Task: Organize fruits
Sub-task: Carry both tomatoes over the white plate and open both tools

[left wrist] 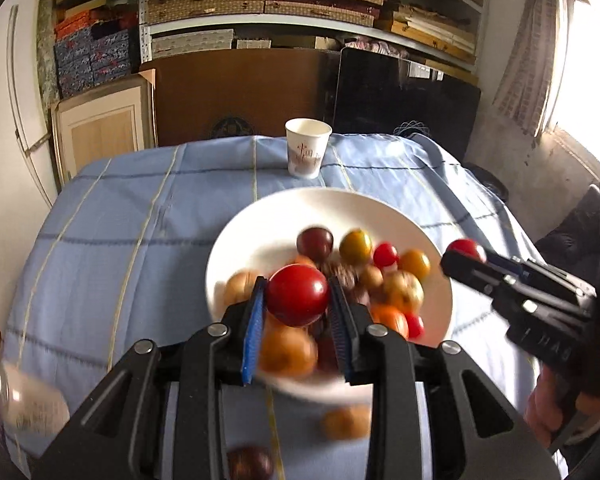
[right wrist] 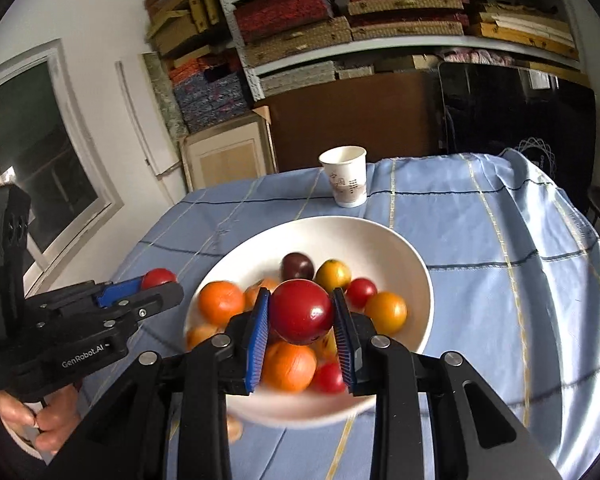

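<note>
Two smooth, round red tomatoes are pinched — one in the left gripper (left wrist: pixel 297 304), one in the right gripper (right wrist: pixel 302 314), at lower centre. Glossy skins could slip from the ribbed blue pads. Behind, the glazed white bowl (right wrist: pixel 404 256) holds fruit; farther, a paper cup (right wrist: pixel 345 176) could tip.

Right claw (right wrist: pixel 302 318) clamps red tomato (right wrist: pixel 302 310) above white bowl (right wrist: pixel 380 240) of fruit.

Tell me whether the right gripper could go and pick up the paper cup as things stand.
Probably not yet. The right gripper is shut on a red tomato, so its fingers are full. The path itself looks free: the paper cup stands alone on the cloth beyond the white bowl.
</note>
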Demonstrator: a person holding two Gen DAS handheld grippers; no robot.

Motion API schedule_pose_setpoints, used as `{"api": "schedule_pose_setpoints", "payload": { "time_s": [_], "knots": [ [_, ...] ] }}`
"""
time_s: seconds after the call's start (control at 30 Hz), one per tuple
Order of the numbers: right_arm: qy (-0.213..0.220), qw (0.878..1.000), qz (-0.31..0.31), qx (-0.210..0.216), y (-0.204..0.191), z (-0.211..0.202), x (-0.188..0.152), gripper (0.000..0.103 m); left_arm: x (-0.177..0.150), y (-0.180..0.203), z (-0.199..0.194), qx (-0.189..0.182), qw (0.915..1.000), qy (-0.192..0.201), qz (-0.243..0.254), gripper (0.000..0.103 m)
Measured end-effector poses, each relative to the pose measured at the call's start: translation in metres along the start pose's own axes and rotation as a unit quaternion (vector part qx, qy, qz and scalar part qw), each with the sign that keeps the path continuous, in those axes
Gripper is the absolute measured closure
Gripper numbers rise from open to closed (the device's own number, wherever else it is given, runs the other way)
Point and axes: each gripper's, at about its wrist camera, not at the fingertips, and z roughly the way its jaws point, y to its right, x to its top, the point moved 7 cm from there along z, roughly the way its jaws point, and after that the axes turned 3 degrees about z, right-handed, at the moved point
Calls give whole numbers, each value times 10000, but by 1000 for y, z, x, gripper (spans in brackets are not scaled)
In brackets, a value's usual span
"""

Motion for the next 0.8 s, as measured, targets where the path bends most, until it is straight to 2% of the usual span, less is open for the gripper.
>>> {"api": "schedule_pose_setpoints", "payload": {
  "time_s": [0.1, 0.33, 0.37, 0.4, 0.43, 0.5, 0.57, 0.63, 0.8],
  "knots": [
    [-146, 9998, 145, -75, 11, 26, 6, 72, 18, 6, 26, 27, 9999, -127, 91, 74],
    [-353, 9984, 417, -144, 32, 67, 11, 71, 30, 13, 78, 265, 9984, -440, 253, 73],
    [-338, 9984, 424, -165, 33, 69, 13, 71, 30, 12, 80, 293, 9982, -469, 242, 67],
    [-302, 9984, 427, -194, 35, 68, 13, 61, 30, 11, 80, 308, 9981, -485, 212, 43],
    [-217, 9985, 453, -206, 36, 63, 14, 56, 31, 7, 74, 405, 9983, -394, 119, 32],
    [-46, 9984, 547, -131, 37, 50, 15, 51, 32, 5, 56, 338, 9994, -99, 30, 24],
    [53, 9979, 638, 6, 35, 33, 11, 50, 29, 4, 33, 245, 9997, 39, 22, 21],
    [95, 9974, 696, 156, 29, 14, 2, 50, 22, 2, 8, 290, 9994, 176, 26, 10],
    [54, 9991, 329, 256, 5, -17, -40, 43, -24, -6, -52, 609, 9967, 497, 190, 5]
  ]
}}
